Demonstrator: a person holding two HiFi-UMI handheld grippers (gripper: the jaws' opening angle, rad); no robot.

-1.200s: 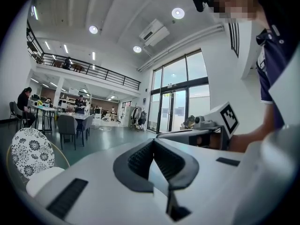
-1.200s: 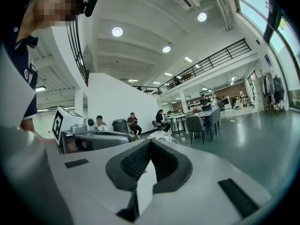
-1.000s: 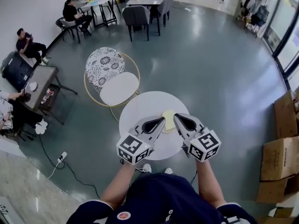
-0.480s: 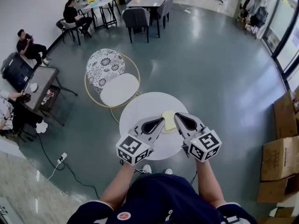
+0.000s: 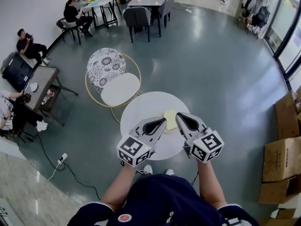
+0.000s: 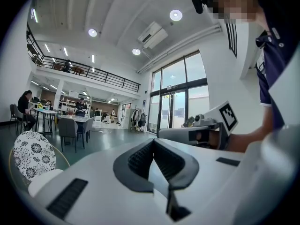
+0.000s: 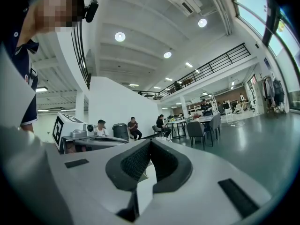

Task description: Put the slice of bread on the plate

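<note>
Slice of bread point(image 5: 169, 117): sides hidden behind tips of left gripper point(image 5: 164, 120) and right gripper point(image 5: 178, 116). Worktop point(image 5: 141, 108) front covered by both grippers. Cardboard boxes point(image 5: 282, 159) cut off by right edge, seated person point(image 5: 5, 108) by left edge.

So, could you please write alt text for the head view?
A person holds the left gripper and right gripper, both shut, over a round white table, a slice of bread between their tips. A patterned chair stands beyond.

Surface point(image 5: 136, 109): smooth, matt white. Floor point(image 5: 211, 65): glossy grey. Left hand-held gripper point(image 5: 164, 120), right hand-held gripper point(image 5: 178, 116): matt grey plastic, ribbed black pads point(image 6: 140, 159). Boxes point(image 5: 282, 159) at 3 o'clock: brown cardboard.
</note>
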